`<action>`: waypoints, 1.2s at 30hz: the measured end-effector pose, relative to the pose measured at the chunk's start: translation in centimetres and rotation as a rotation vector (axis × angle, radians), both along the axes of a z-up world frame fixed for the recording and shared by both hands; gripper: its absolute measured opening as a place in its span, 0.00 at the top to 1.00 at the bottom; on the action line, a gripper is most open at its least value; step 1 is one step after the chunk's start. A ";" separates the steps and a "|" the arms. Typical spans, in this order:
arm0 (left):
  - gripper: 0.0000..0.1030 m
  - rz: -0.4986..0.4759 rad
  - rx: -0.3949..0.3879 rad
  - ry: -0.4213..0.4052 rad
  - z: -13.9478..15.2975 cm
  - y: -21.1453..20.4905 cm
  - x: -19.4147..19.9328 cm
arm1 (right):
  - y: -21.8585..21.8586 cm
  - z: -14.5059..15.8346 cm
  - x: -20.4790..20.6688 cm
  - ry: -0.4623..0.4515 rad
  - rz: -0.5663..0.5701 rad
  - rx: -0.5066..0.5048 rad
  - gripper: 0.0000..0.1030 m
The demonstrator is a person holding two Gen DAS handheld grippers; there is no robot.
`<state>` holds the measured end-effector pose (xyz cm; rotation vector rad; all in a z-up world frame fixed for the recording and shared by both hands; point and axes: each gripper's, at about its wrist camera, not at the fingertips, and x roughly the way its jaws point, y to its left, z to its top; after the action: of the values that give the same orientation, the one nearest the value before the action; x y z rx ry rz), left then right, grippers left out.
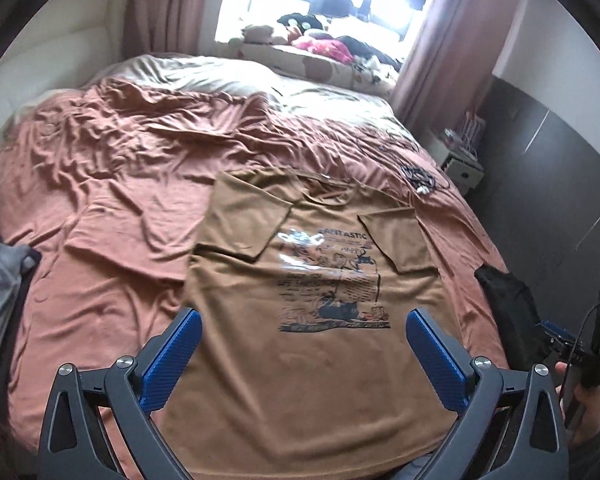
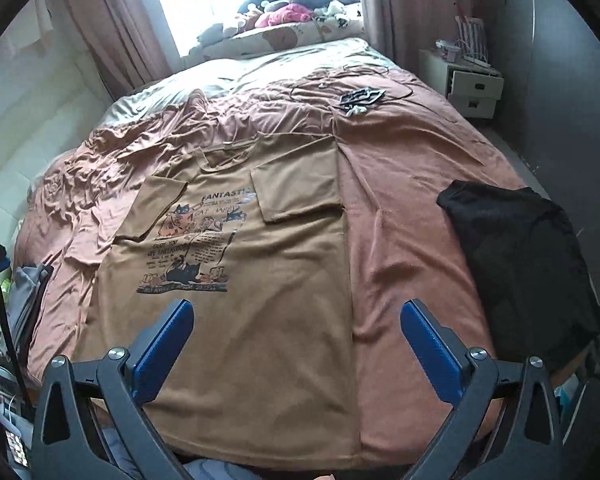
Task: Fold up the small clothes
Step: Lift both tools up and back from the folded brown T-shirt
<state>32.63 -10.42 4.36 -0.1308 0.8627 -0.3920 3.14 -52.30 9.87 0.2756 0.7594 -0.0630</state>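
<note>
A brown T-shirt (image 1: 300, 320) lies flat on the bed (image 1: 120, 184), its two sleeves folded in over a printed cartoon and its neck toward twelve o'clock. The left tool (image 1: 304, 344) hangs above the shirt's lower part with both blue pads spread wide and nothing between them. At three o'clock lies a black garment (image 1: 508, 308), at nine a grey one (image 1: 0, 280).

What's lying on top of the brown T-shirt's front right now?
On the brown T-shirt, both short sleeves are folded inward over the chest, each covering an edge of the cat print. Nothing else lies on it. It hides the rust bedsheet beneath.
</note>
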 end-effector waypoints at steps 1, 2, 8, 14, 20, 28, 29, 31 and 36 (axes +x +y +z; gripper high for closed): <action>0.01 0.005 0.000 -0.011 0.2 0.6 -0.5 | 0.2 0.0 -0.4 -0.006 0.006 0.004 0.00; 0.01 0.018 0.001 -0.027 0.5 1.4 -1.3 | 0.6 0.2 -1.2 -0.020 0.017 0.006 0.00; 0.01 0.048 -0.031 -0.090 0.0 4.5 -5.5 | 1.9 0.4 -5.2 -0.097 0.039 -0.030 0.00; 0.01 0.055 -0.034 -0.140 -1.6 6.7 -9.7 | 3.4 -1.0 -9.0 -0.136 0.021 -0.077 0.00; 0.01 0.102 -0.048 -0.175 -2.7 9.2 -13.2 | 3.9 -2.1 -12.2 -0.155 0.016 -0.072 0.00; 0.01 0.118 -0.077 -0.203 -4.4 11.4 -17.6 | 4.0 -4.3 -15.7 -0.167 0.047 -0.035 0.00; 0.01 0.126 -0.088 -0.201 -4.7 11.8 -18.0 | 4.0 -4.5 -16.0 -0.165 0.049 -0.029 0.00; 0.01 0.146 -0.095 -0.197 -5.3 12.4 -18.7 | 4.0 -5.2 -16.7 -0.154 0.043 -0.020 0.00; 0.01 0.204 -0.150 -0.170 -7.3 14.3 -19.7 | 3.9 -6.0 -18.3 -0.189 0.045 0.030 0.00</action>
<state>12.88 3.88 -2.93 -0.3175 0.6448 -0.2720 -15.20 -48.43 3.82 0.2886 0.5785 0.0171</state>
